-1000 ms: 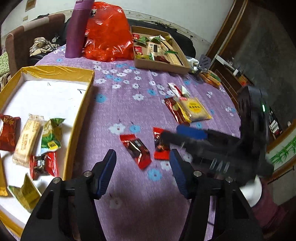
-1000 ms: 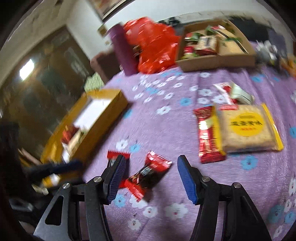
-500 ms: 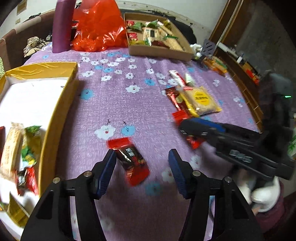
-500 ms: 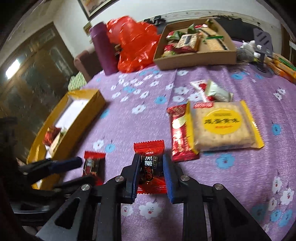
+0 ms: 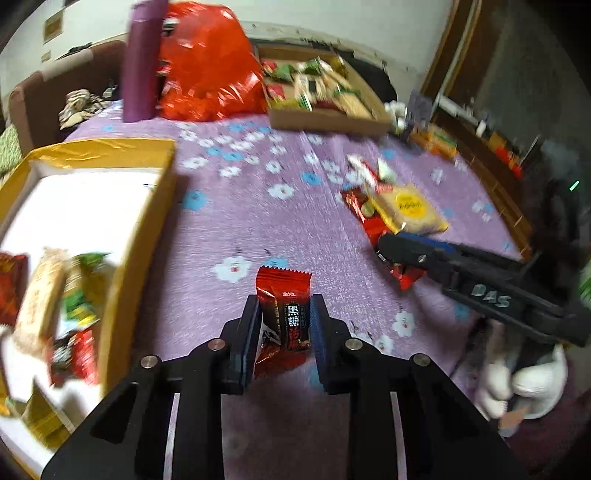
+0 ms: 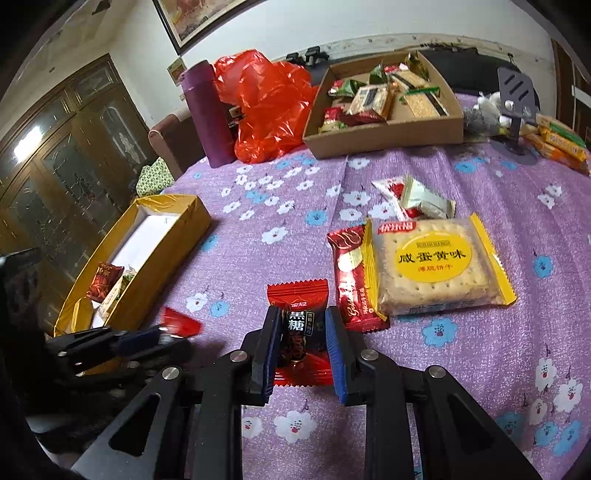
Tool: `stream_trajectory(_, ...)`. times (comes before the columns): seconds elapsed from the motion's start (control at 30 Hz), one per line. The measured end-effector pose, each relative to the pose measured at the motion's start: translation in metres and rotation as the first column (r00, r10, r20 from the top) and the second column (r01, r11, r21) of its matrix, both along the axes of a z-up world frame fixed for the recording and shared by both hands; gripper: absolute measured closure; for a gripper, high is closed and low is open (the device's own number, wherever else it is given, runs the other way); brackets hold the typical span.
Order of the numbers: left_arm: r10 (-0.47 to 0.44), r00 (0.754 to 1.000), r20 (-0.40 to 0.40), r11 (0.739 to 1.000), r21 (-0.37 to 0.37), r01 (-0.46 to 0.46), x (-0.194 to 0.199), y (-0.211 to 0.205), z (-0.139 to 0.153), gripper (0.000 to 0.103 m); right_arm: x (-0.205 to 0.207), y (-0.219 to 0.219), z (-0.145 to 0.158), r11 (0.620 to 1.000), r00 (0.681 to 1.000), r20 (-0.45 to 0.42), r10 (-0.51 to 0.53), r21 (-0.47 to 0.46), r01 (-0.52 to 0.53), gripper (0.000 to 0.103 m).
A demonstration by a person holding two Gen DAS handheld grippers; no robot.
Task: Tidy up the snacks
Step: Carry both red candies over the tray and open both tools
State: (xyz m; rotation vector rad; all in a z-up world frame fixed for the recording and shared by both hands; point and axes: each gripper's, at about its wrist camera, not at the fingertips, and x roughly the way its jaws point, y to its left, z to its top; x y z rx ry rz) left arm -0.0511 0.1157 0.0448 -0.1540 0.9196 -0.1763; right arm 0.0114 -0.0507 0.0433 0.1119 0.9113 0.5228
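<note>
Pads of the left gripper (image 5: 282, 332) are closing on a red brown-sugar candy (image 5: 283, 314), pressing its wrapper from both sides, while the right gripper (image 6: 301, 347) sits clenched on a second brown-sugar candy (image 6: 299, 332) of the same kind. Both pickups look made, so the step in hand seems to be the carry: each candy likely goes to the yellow box (image 5: 147, 206), which stands just left of the left gripper and already holds several wrapped snacks. That move calls for lifting clear of the cloth and crossing over the box's near wall before letting go. Right of the yellow box, on the purple flowered tablecloth (image 6: 480, 369), lie a salted-egg-yolk biscuit pack (image 6: 432, 266), a red wafer bar (image 6: 351, 273) touching it, and two small white sachets (image 6: 413, 197) just behind. Far beyond the box stand a cardboard tray (image 6: 388, 136) of mixed snacks, a red plastic bag (image 6: 266, 107) and a purple flask (image 6: 207, 114). A dark wooden cabinet (image 6: 62, 147) and a framed picture (image 6: 199, 18) back the room.
</note>
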Motion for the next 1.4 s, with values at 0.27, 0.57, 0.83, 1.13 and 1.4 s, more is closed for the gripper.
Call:
stream_trajectory(0.27,0.19,0.978,0.08,0.976,-0.123,-0.179,-0.058,0.086,0.026,0.079,-0.013,0.016,0.005,1.0,0.998,0.054,0.024,-0.014,-0.023,0.078)
stream_trajectory(0.57,0.374,0.925,0.062,0.918,-0.169,-0.359,-0.09,0.171,0.011,0.079,-0.036,0.08,0.033,0.988,0.987,0.062,0.151,0.011,-0.152,0.079)
stream_trajectory(0.83,0.387,0.921,0.035,0.898,-0.241,-0.368,-0.097,0.191,0.0,0.078,-0.05,0.179,0.035,0.947,0.948,0.006,0.319,0.038,-0.319,0.079)
stream_trajectory(1.13,0.4,0.914,0.059,0.878,-0.308,-0.365,-0.113,0.204,0.014,0.042,-0.057,0.225,0.022,0.935,0.935,-0.016,0.354,0.029,-0.354,0.071)
stream_trajectory(1.4,0.342,0.932,0.121,0.883,-0.38,-0.275,-0.122,0.188,0.037,0.038,-0.046,0.164,0.039,0.967,0.967,0.029,0.251,0.046,-0.252,0.057)
